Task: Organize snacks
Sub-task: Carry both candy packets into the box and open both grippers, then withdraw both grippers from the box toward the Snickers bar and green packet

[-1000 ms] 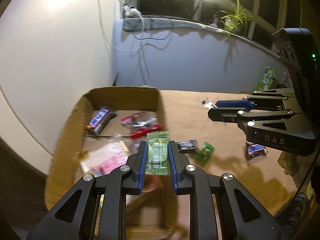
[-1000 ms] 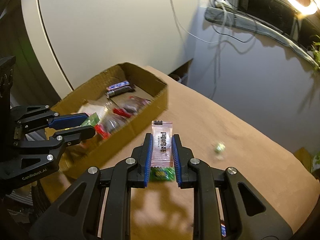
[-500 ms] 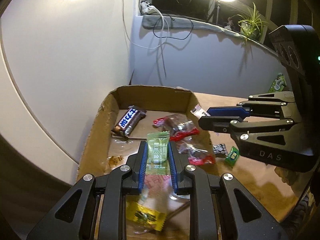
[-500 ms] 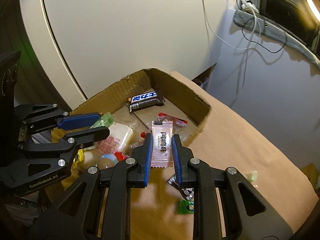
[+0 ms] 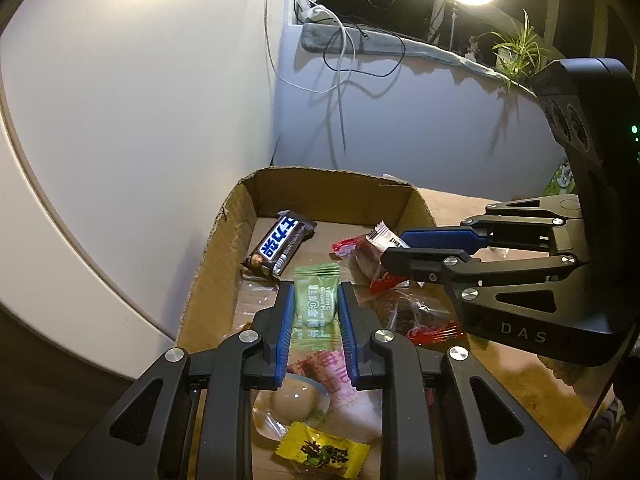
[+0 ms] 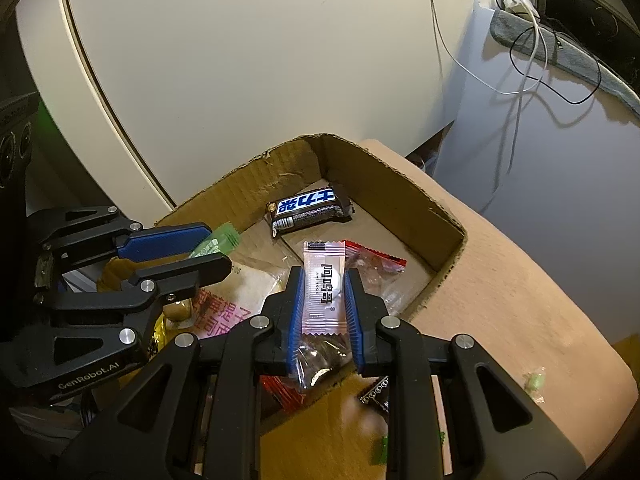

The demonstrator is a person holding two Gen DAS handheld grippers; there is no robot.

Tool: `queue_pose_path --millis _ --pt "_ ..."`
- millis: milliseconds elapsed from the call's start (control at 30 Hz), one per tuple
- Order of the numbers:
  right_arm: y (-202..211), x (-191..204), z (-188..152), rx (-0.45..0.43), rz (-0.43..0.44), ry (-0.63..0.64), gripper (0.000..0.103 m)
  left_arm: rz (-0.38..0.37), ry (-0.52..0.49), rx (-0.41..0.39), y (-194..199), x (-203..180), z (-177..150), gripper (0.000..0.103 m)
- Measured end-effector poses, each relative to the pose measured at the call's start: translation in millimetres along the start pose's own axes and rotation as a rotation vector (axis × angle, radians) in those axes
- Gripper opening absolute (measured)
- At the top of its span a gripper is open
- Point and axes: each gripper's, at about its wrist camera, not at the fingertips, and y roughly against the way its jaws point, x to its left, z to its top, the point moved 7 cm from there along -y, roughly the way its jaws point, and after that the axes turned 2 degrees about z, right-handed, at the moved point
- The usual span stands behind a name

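Both grippers carried from tan table to above open brown cardboard box (image 5: 236, 216). Left gripper (image 5: 316, 312) clamps green sachet (image 5: 316, 304); right gripper (image 6: 323, 300) clamps pale pink sachet (image 6: 323, 284). Release looks next.

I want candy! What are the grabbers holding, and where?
Left hand-held gripper: green packet, by its sides. Right hand-held gripper: pink packet, by its sides.
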Motion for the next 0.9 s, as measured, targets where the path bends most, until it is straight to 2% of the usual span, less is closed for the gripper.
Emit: queue_pose_path --millis 133,200,233,267,300,367,400,567,700,900 --pt "-2.8 1.1 0.7 0.003 0.001 0.002 0.021 0.002 0.001 0.001 -0.7 1.2 0.6 0.023" --pt "-3.2 0.0 1.3 0.006 0.0 0.0 0.022 0.003 0.003 -0.001 -0.2 1.5 0.9 0.036" --pt "-3.1 -0.4 1.6 0.006 0.0 -0.002 0.022 0.004 0.003 -0.002 0.3 1.6 0.7 0.037" --pt "-3.7 -1.1 2.3 0.005 -0.002 -0.006 0.027 0.004 0.002 -0.002 0.7 1.5 0.5 0.038" --pt "-3.8 -1.5 2.6 0.004 -0.002 -0.008 0.038 0.005 0.001 -0.002 0.7 1.5 0.2 0.04" --pt "-2.0 -2.6 3.4 -0.006 -0.012 -0.009 0.052 0.006 0.0 -0.003 0.8 1.7 0.0 0.046" --pt "-1.1 -2.8 3.9 -0.01 -0.016 -0.007 0.055 0.007 0.0 -0.002 1.0 1.7 -0.2 0.047" --pt "1.6 -5.4 3.9 -0.009 -0.026 -0.008 0.058 0.015 0.002 -0.005 2.0 2.9 -0.4 0.055" --pt "7.4 -9.2 1.7 -0.015 -0.037 -0.017 0.069 0.016 0.0 -0.009 4.6 1.9 0.2 0.056" --pt "25.7 -16.7 -4.4 -0.036 -0.037 -0.049 0.069 0.009 0.0 -0.025 15.9 -6.0 0.5 0.056"
